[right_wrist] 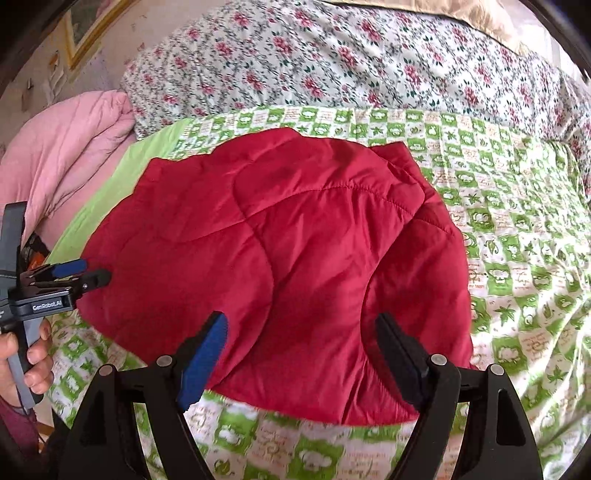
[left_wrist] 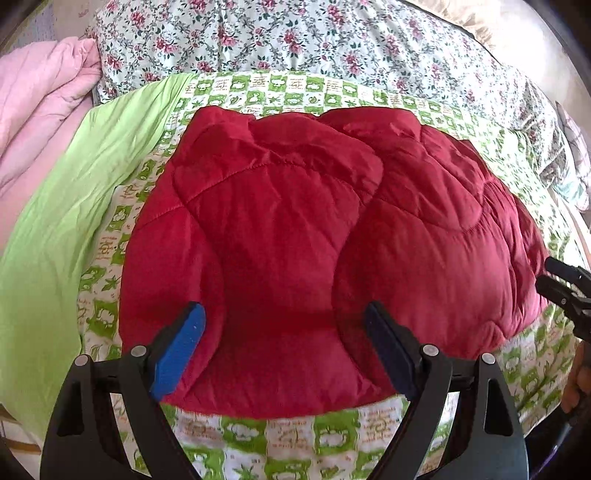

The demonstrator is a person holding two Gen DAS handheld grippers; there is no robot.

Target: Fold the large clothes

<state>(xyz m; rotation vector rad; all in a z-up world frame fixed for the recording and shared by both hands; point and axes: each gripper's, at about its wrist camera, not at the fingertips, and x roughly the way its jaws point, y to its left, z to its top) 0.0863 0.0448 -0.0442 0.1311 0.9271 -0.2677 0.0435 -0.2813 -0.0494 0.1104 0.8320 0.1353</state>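
A red quilted jacket (left_wrist: 295,229) lies folded into a thick bundle on a green-and-white patterned sheet (left_wrist: 288,435). My left gripper (left_wrist: 284,310) hovers over the jacket's near edge, open, with nothing pressed between its blue pad and dark pad. In the right wrist view the same jacket (right_wrist: 280,251) fills the middle. My right gripper (right_wrist: 301,317) is above its near edge, also open and empty. The right gripper (left_wrist: 565,288) shows at the jacket's right side in the left wrist view. The left gripper (right_wrist: 92,271) shows at the jacket's left side, held by a hand (right_wrist: 26,354).
A floral duvet (left_wrist: 295,40) is heaped along the far side of the bed. A pink quilt (left_wrist: 40,103) lies bunched at the far left, beside a plain lime-green cloth (left_wrist: 74,206). A framed picture (right_wrist: 92,26) hangs on the wall behind.
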